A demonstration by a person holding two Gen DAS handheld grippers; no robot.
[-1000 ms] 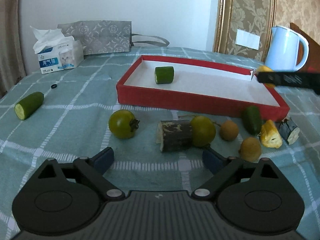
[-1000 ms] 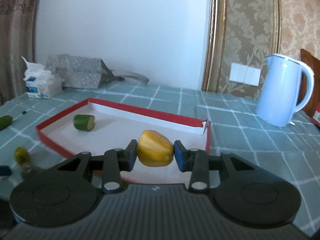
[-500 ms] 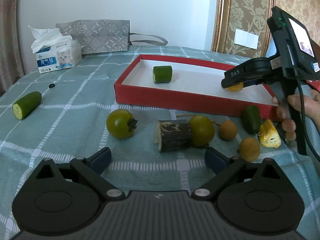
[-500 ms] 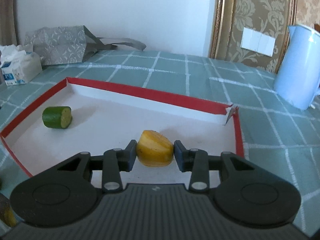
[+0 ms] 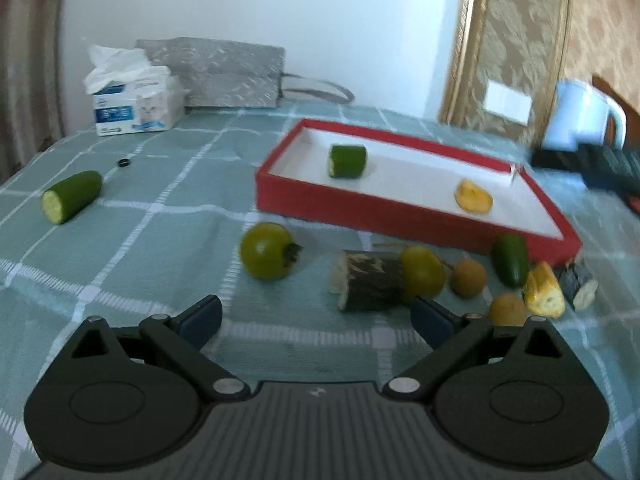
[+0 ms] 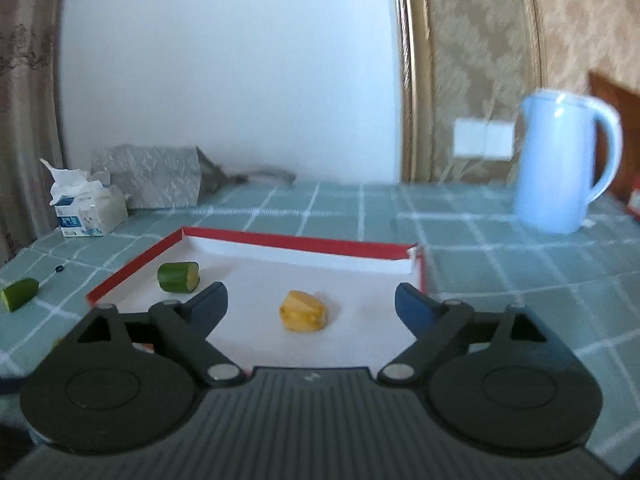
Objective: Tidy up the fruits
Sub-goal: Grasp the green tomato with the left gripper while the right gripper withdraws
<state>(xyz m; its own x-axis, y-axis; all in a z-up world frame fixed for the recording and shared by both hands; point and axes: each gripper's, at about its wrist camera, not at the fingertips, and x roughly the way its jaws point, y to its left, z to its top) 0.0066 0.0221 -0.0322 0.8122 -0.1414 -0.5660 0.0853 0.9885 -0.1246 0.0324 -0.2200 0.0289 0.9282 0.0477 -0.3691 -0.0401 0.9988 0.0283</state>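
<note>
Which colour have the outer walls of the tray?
The tray has red outer walls and a white inside, clearest in the left wrist view.

Soft daylight fills both views, brightest on the white wall in the upper centre, with faint shadows under the fruit. Motion blur smears the kettle at the right, and fisheye distortion bends the frame edges.

The tabletop wears woven teal cloth checked with white, matt and slightly nubbly; the red tray looks like cardboard, matt white inside; the kettle is smooth pale-blue plastic with a faint sheen; both tongs show ribbed matt black plastic, dull metal rivets, blue pads; the tissue box is printed card.
</note>
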